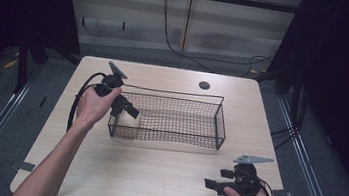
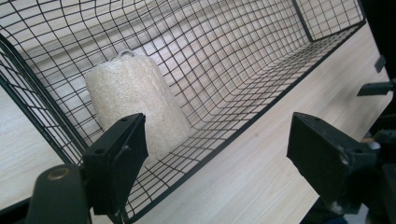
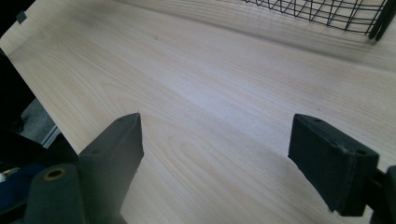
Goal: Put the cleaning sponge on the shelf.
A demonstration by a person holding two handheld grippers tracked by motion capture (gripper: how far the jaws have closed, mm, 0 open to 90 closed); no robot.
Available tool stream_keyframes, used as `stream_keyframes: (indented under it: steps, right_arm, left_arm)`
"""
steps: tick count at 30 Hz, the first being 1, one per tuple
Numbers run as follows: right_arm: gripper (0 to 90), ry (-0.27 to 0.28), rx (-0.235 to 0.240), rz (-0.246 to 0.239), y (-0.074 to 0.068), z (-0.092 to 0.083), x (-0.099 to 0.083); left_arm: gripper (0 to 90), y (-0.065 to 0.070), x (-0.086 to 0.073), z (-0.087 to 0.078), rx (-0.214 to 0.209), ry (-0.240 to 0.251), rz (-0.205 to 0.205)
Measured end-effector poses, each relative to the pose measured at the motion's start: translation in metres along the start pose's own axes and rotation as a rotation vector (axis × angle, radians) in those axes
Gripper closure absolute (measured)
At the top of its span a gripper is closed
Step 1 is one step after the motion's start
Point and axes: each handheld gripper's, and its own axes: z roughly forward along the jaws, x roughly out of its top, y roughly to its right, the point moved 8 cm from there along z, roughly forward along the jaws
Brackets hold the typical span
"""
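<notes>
The loofah [image 2: 137,100] stands upright in the left end of the wire basket [image 1: 212,98], close against the end wall, and the left claw [image 1: 130,108] hangs at that corner with its jaws spread wide and nothing between them. In the left gripper view one jaw sits just in front of the loofah and the other is well out over the bare surface [image 2: 261,168], on the near side of the basket's front wall. That is where trouble could start: if the jaws close from here, the wire wall would likely be caught between them along with the loofah, or instead of it, and a lift would drag or tip the light basket. The loofah is soft and tapered, so a pinch low on its side might squash it or let it slip out. Whether the jaw already touches the mesh cannot be told. The right claw [image 1: 215,179] rests low over the near right part of the surface, jaws also wide apart and empty, well away from the basket; it is not steadying anything, so any tug on the wire would go unchecked.
</notes>
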Motion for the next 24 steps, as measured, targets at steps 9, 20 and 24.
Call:
stream_keyframes:
  steps: [9, 20, 24]
  right_arm:
    - [17.7, 0.009, -0.002, -0.003, 0.000, -0.001, 0.001]
    - [17.7, 0.011, -0.009, -0.005, 0.000, -0.001, 0.001]
    - [17.7, 0.008, -0.010, -0.005, 0.000, -0.001, 0.001]
  left_arm:
    - [19.8, 0.021, -0.010, -0.015, -0.053, 0.069, 0.128]
    - [20.4, 0.029, -0.039, -0.023, -0.071, 0.143, 0.210]
    - [20.4, 0.029, -0.047, -0.024, -0.062, 0.194, 0.210]
